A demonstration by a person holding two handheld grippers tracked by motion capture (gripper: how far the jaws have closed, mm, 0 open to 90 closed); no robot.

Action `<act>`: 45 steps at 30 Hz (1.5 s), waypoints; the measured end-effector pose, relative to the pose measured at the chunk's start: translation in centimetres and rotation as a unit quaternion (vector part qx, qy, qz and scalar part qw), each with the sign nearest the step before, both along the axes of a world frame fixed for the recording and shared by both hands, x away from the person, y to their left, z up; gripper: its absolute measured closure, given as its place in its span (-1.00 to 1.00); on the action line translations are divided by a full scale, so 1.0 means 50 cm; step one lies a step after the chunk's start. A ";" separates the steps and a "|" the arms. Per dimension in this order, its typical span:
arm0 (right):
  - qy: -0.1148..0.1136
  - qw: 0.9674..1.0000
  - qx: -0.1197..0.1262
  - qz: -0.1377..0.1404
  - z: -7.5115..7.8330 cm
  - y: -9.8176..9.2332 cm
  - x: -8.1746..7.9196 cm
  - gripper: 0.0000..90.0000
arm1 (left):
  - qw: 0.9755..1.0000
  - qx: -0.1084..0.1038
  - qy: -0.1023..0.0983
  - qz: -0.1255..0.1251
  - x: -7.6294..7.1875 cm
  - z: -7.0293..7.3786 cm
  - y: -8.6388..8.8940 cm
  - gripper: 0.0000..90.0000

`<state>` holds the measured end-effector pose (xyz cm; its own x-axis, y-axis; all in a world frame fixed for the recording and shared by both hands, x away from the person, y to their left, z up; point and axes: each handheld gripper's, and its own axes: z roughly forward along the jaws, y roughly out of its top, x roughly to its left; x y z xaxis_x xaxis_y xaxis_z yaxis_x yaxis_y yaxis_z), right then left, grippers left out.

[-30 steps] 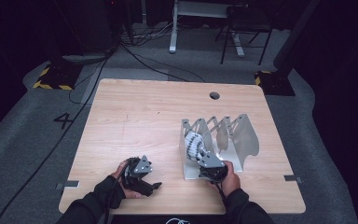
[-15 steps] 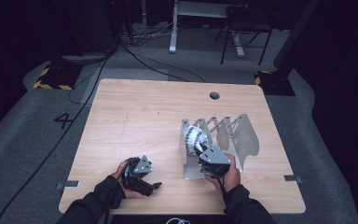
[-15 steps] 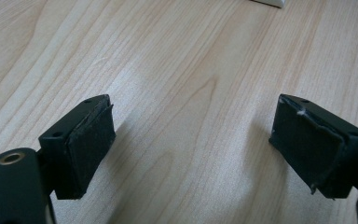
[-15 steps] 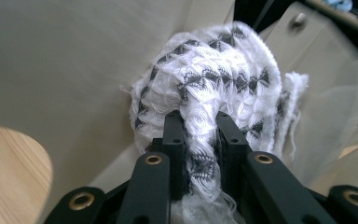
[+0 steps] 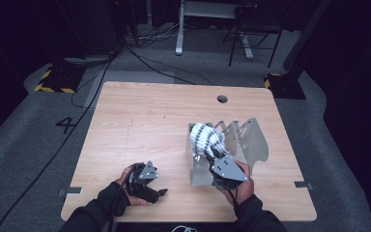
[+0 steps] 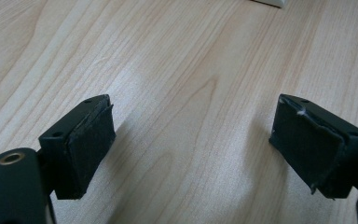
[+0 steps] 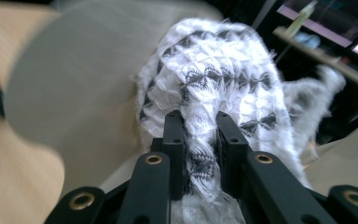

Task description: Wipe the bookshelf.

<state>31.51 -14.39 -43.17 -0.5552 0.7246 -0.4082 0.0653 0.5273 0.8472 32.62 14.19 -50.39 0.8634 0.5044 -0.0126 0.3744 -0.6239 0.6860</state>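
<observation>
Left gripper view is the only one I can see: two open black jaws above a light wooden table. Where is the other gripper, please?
Observer: The right gripper is over the grey metal rack with upright dividers, on the table's right half.
Operator: Does it hold something?
Observer: Yes. Its jaws are shut on a white and black patterned woven cloth; the fabric is pinched between the pads.
Operator: Is the cloth inside the rack or free?
Observer: In the high view the cloth bulges at the rack's left end, above the dividers; whether part of it touches the rack, I cannot tell.
Operator: And my gripper?
Observer: The left gripper sits near the light wooden table's front edge, well apart from the rack.
</observation>
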 end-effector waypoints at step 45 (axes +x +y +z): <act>0.146 0.970 -0.069 0.179 -0.092 0.019 0.008 0.71 | 1.000 -0.001 0.001 0.003 0.000 0.000 -0.004 -0.70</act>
<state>31.93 -13.44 -47.77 -0.8684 0.4133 -0.2740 0.0840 0.6671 0.7402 32.60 13.97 -50.39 0.8606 0.5090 -0.0144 0.3788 -0.6209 0.6863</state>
